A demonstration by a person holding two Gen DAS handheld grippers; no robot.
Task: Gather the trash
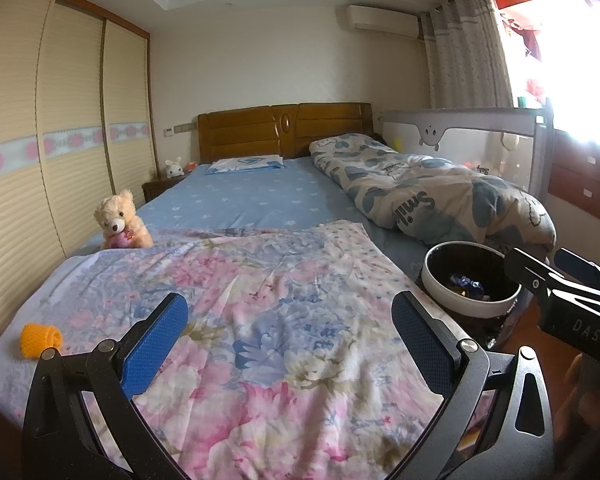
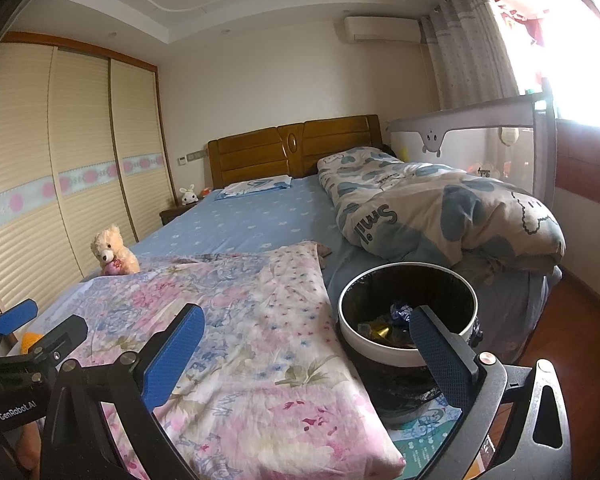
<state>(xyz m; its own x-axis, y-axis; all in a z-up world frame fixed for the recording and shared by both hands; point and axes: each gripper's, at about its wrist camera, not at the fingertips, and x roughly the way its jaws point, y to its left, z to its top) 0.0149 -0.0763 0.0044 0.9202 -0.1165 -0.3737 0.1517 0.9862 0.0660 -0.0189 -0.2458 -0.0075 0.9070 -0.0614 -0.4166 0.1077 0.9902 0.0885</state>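
An orange foam net piece [image 1: 41,339] lies on the floral blanket [image 1: 260,300] near the bed's left front corner; only its edge shows in the right wrist view [image 2: 31,339]. A white-rimmed trash bin [image 1: 452,300] with a black liner stands by the bed's right front corner and holds blue and gold wrappers [image 2: 396,320]. My left gripper [image 1: 290,344] is open and empty over the blanket. My right gripper [image 2: 306,350] is open and empty, its right finger [image 2: 440,348] in front of the bin [image 2: 380,350].
A teddy bear [image 1: 120,222] sits at the bed's left edge. A rolled quilt [image 1: 440,196] lies along the right side beside a bed rail [image 1: 460,128]. Sliding wardrobe doors [image 1: 40,160] run along the left. A nightstand with a toy rabbit [image 1: 175,168] is by the headboard.
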